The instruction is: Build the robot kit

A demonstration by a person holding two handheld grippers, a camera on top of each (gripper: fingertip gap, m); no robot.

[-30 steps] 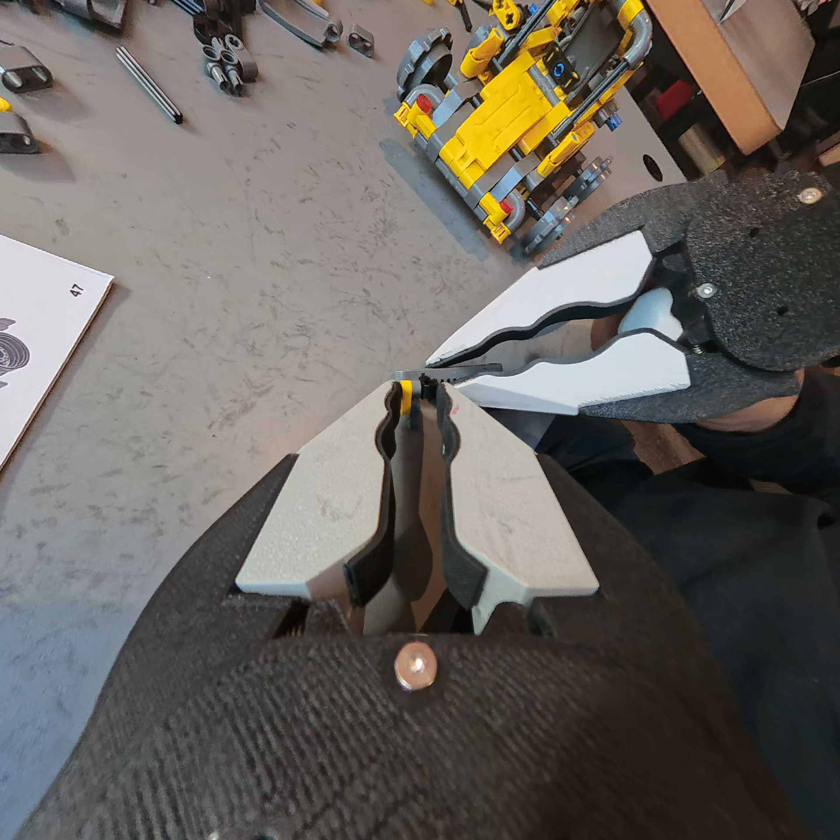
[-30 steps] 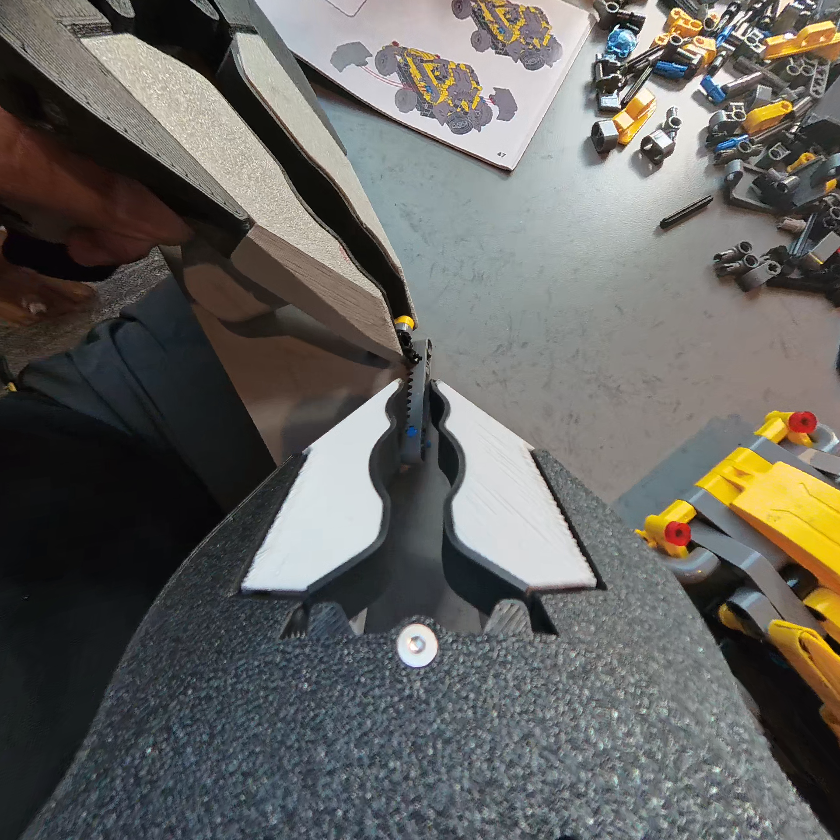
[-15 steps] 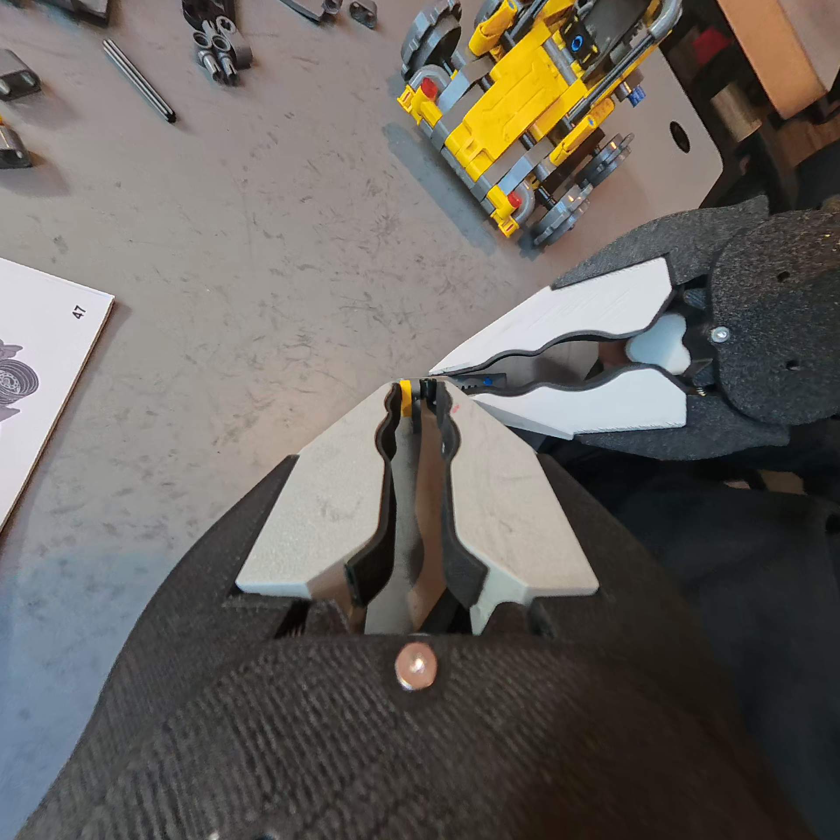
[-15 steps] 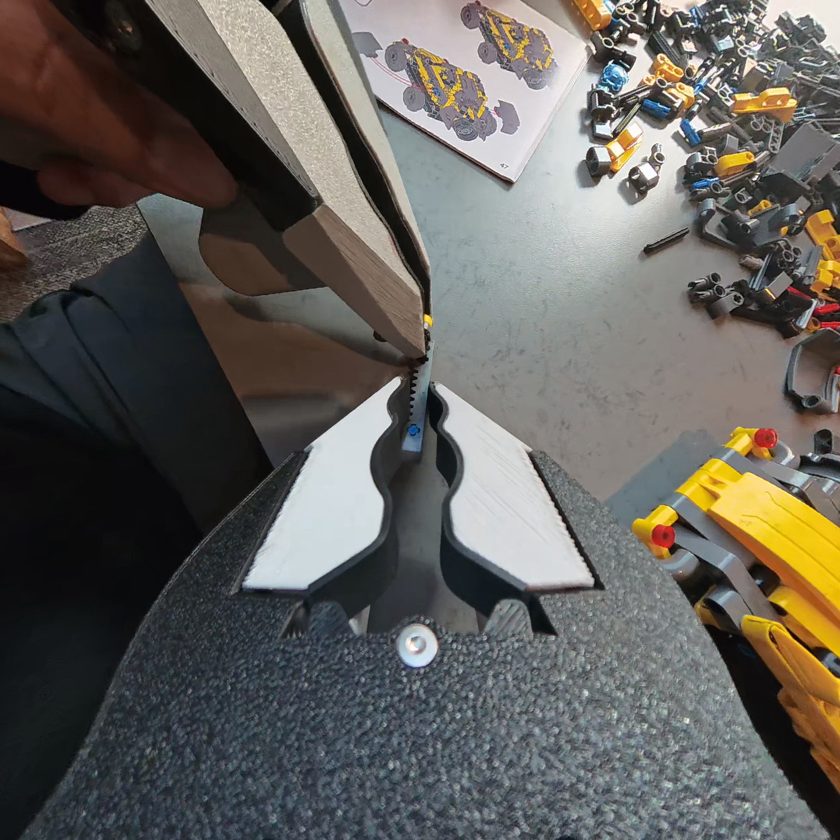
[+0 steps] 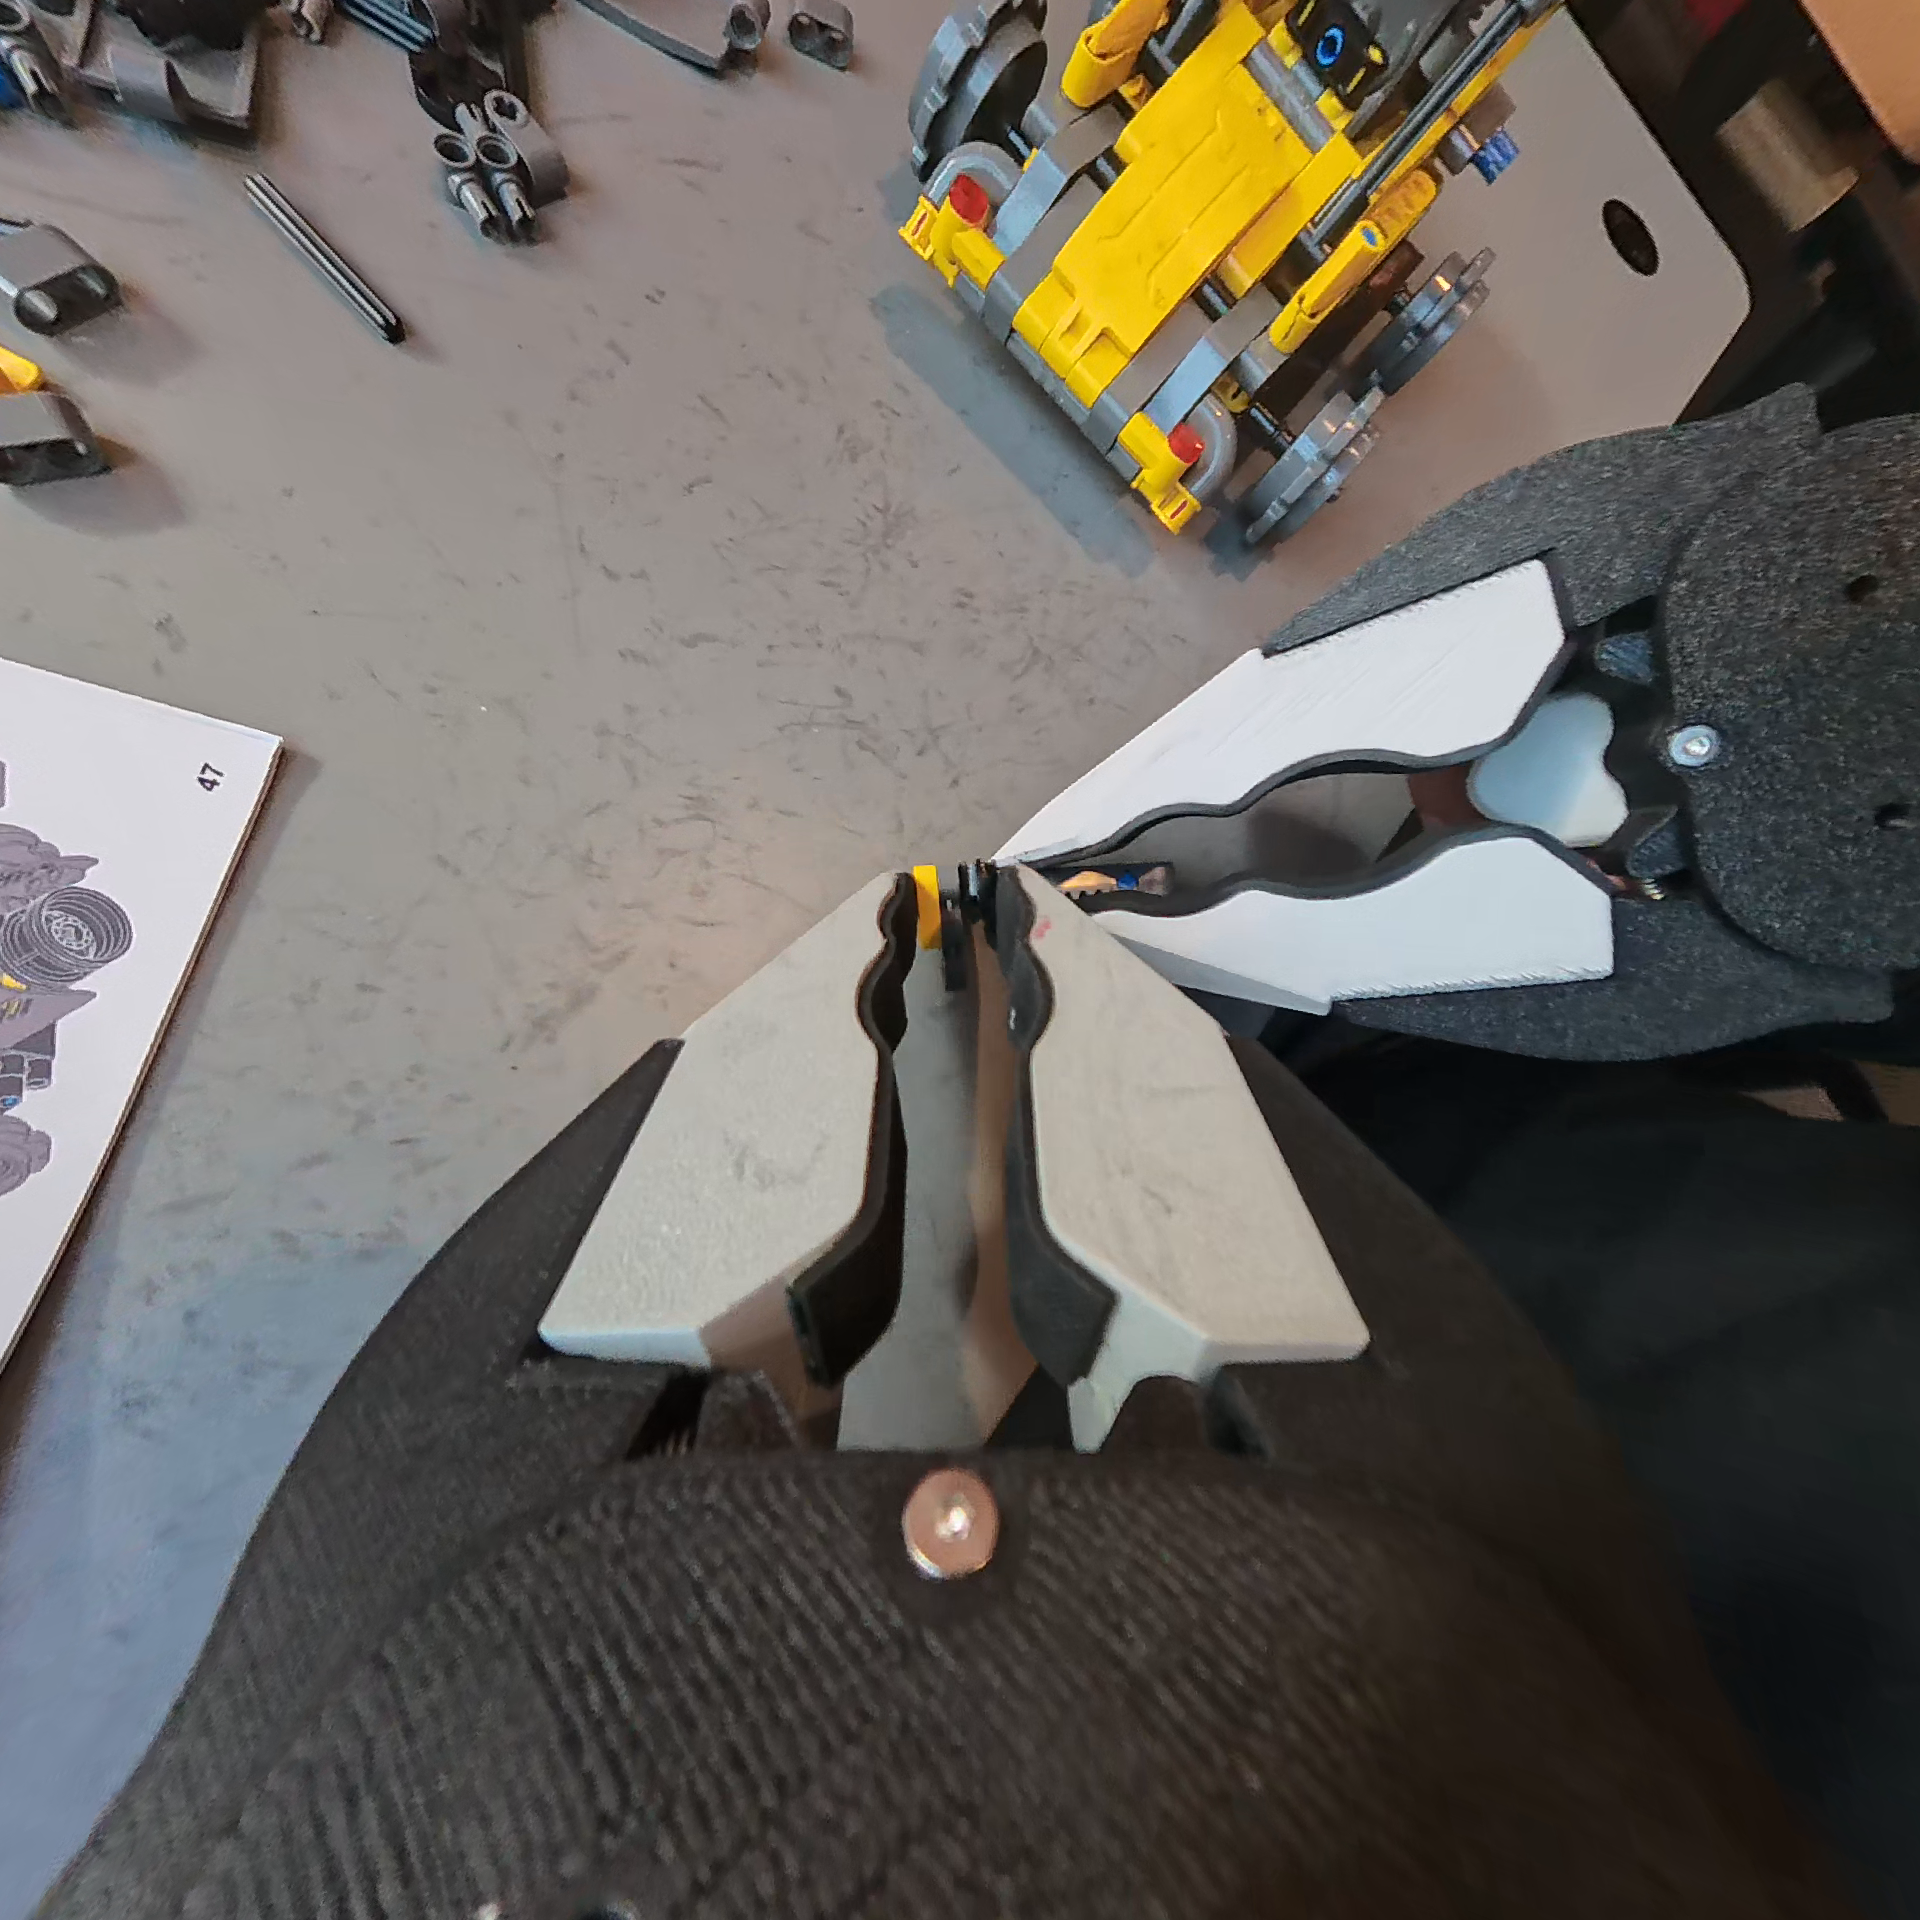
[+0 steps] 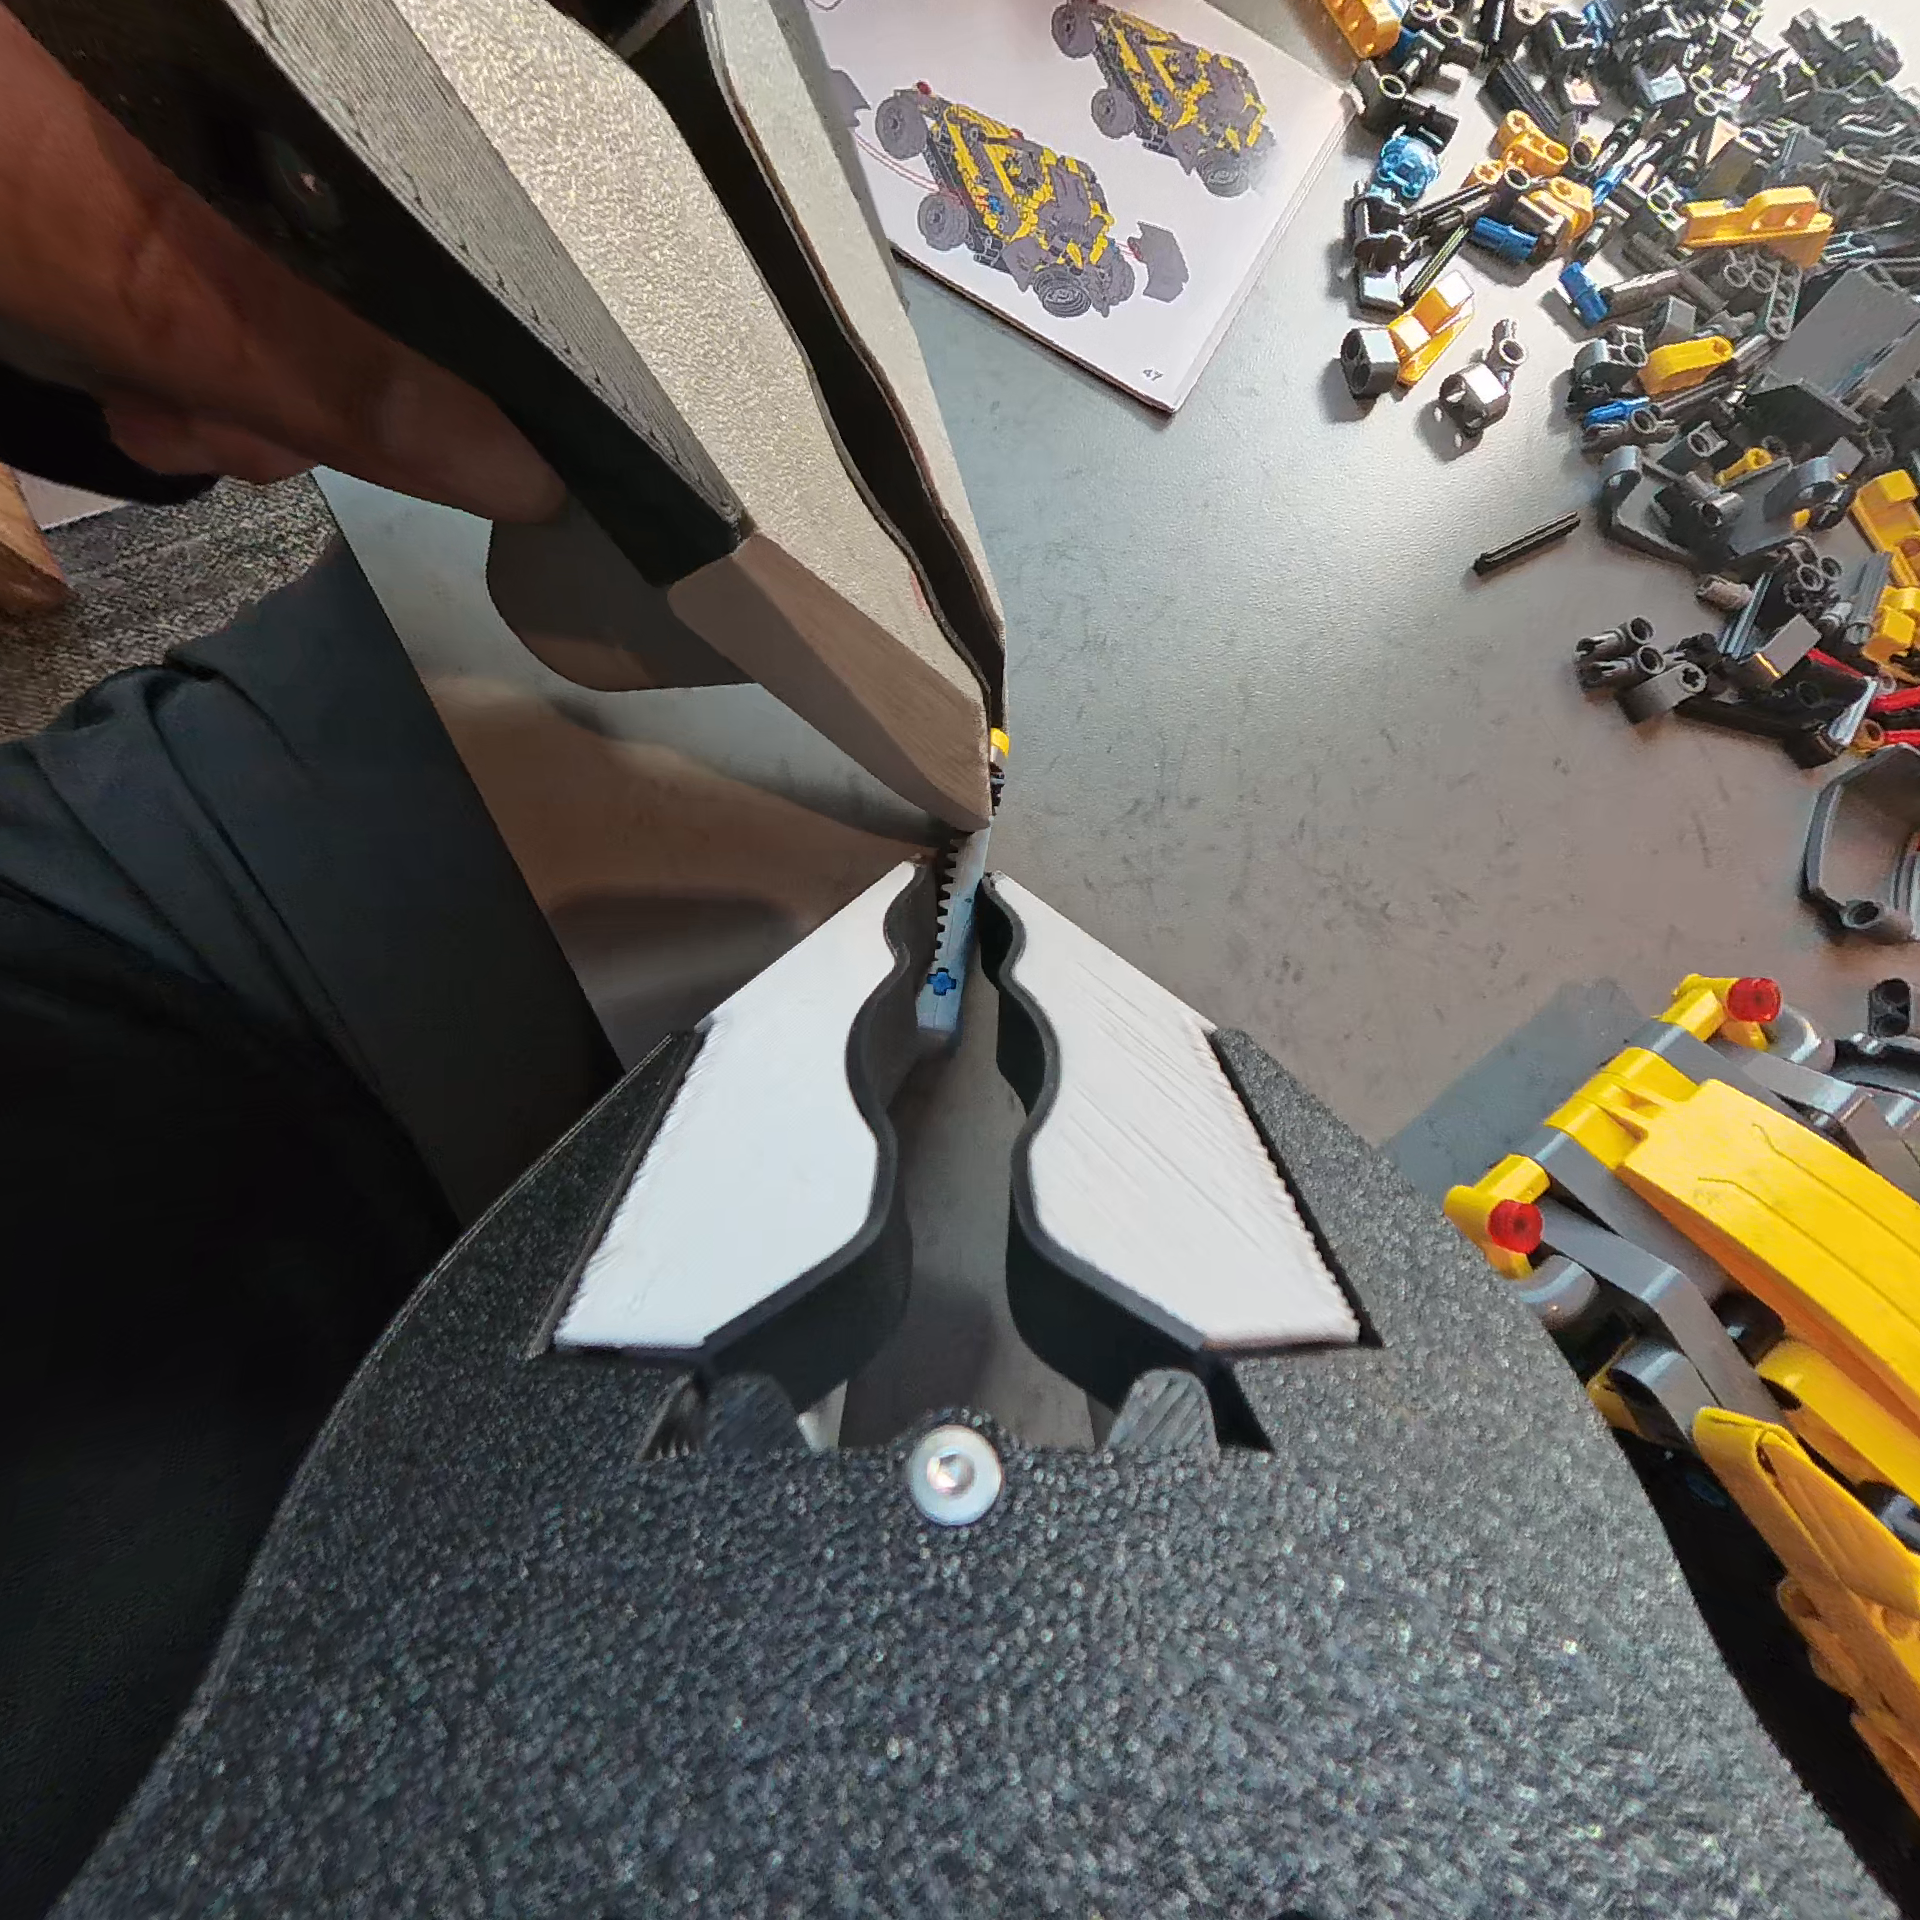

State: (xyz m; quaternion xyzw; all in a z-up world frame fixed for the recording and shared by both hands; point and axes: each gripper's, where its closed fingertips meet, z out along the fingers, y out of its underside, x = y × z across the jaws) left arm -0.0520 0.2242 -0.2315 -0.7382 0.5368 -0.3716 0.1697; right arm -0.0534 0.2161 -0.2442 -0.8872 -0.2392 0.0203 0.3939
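My left gripper [image 5: 951,883] is shut on a small yellow and black pin piece [image 5: 928,906], held above the grey table [image 5: 644,582]. My right gripper [image 6: 956,873] is shut on a light grey toothed rack with a blue pin [image 6: 948,961]. The two grippers meet tip to tip, and the rack's end touches the pin piece. In the left wrist view the right gripper [image 5: 1023,871] comes in from the right. In the right wrist view the left gripper [image 6: 992,764] comes down from the upper left with a hand behind it, the yellow piece [image 6: 1000,742] showing at its tip.
A yellow and grey brick vehicle [image 5: 1195,208] stands on the table at the back right, and also shows in the right wrist view [image 6: 1714,1247]. An open instruction booklet [image 5: 94,935] lies left. Several loose parts [image 6: 1662,260] and a black axle [image 5: 322,255] lie scattered. A dark sleeve sits below. Only a small space, under 4 cm, lies between the two pairs of fingers. The black axle [image 5: 322,255] is about 15 cm from both grippers' fingertips. It turns up in the right wrist view [image 6: 1524,533] as well.
Both grippers have stayed shut and tip to tip. The left gripper now stands steeper in the right wrist view, and the right gripper has swung lower and more level in the left wrist view.
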